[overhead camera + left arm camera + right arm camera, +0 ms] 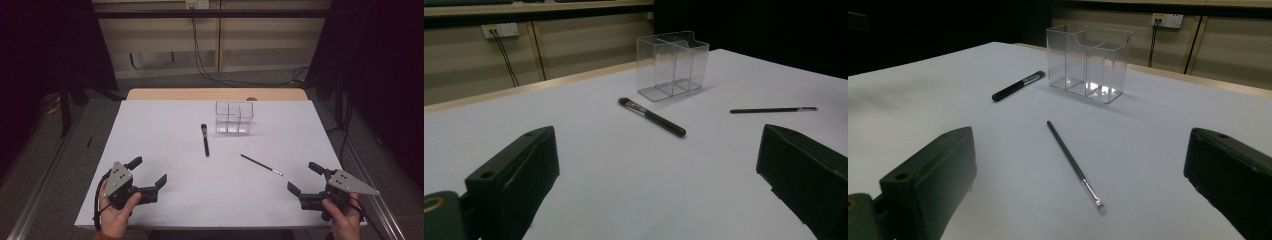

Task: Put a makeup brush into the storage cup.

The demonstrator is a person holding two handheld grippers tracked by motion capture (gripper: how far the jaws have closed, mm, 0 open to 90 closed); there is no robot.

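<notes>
A clear plastic organizer box (234,118) (672,64) (1089,61) with compartments stands empty toward the back of the white table. A thick black makeup brush (205,140) (652,117) (1017,85) lies in front of it to the left. A thin black brush (261,164) (773,109) (1074,163) with a silver ferrule lies to the right. My left gripper (150,171) (659,185) rests open at the near left, holding nothing. Open too and holding nothing, my right gripper (305,177) (1083,185) sits at the near right, close to the thin brush.
The white table top (165,125) has a wooden strip (215,94) along its far edge. Cables (210,75) run over the floor behind, and dark curtains hang on both sides.
</notes>
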